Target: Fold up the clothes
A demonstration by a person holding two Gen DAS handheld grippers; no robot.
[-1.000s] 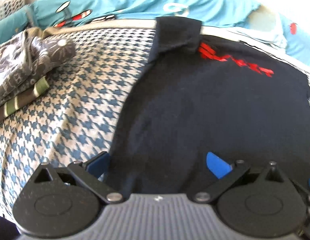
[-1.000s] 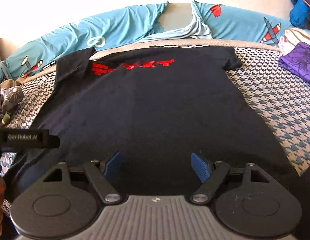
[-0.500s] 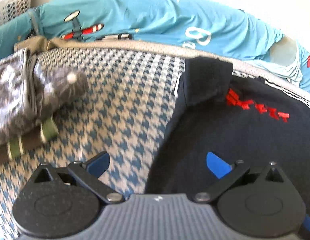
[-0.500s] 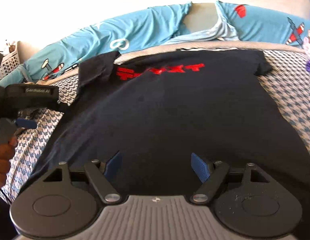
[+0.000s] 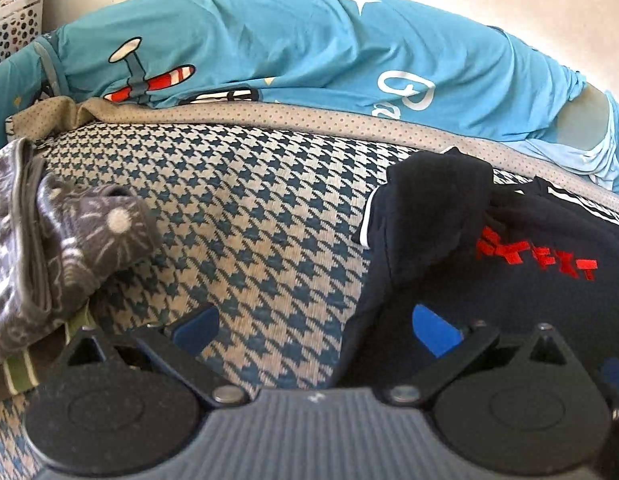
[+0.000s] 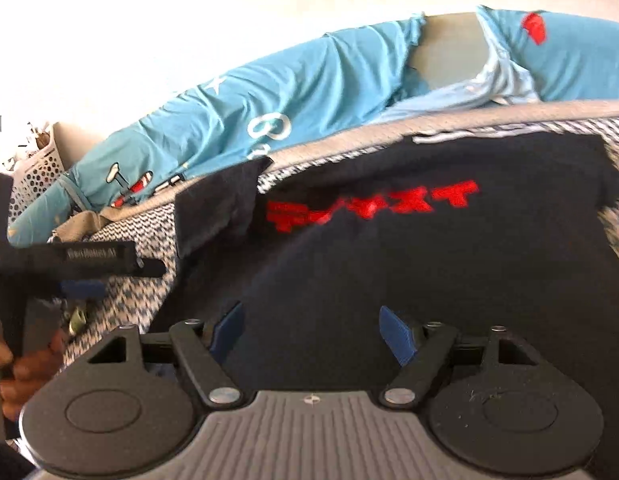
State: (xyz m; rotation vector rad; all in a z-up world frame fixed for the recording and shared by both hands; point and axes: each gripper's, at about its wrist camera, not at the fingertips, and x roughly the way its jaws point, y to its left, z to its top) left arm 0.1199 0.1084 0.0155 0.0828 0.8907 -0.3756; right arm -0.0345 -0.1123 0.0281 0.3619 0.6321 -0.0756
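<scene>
Lying flat on the houndstooth bed cover (image 5: 249,216), the black T-shirt (image 6: 449,280) shows red letters (image 6: 373,206) across its chest, and its left sleeve (image 5: 429,200) is folded back onto the shirt body. The left gripper (image 5: 315,326) hangs released just over the shirt's left edge: one blue finger is above the bare cover, the other above the black cloth, and nothing is between them. The right gripper (image 6: 311,332) is also spread wide, low over the lower middle of the shirt, grasping nothing. Beyond the shirt's collar lies a turquoise sheet (image 5: 309,48) with an airplane print. Well to the left of the shirt sits a grey patterned garment (image 5: 69,248), and a white basket (image 5: 13,24) stands behind that.
</scene>
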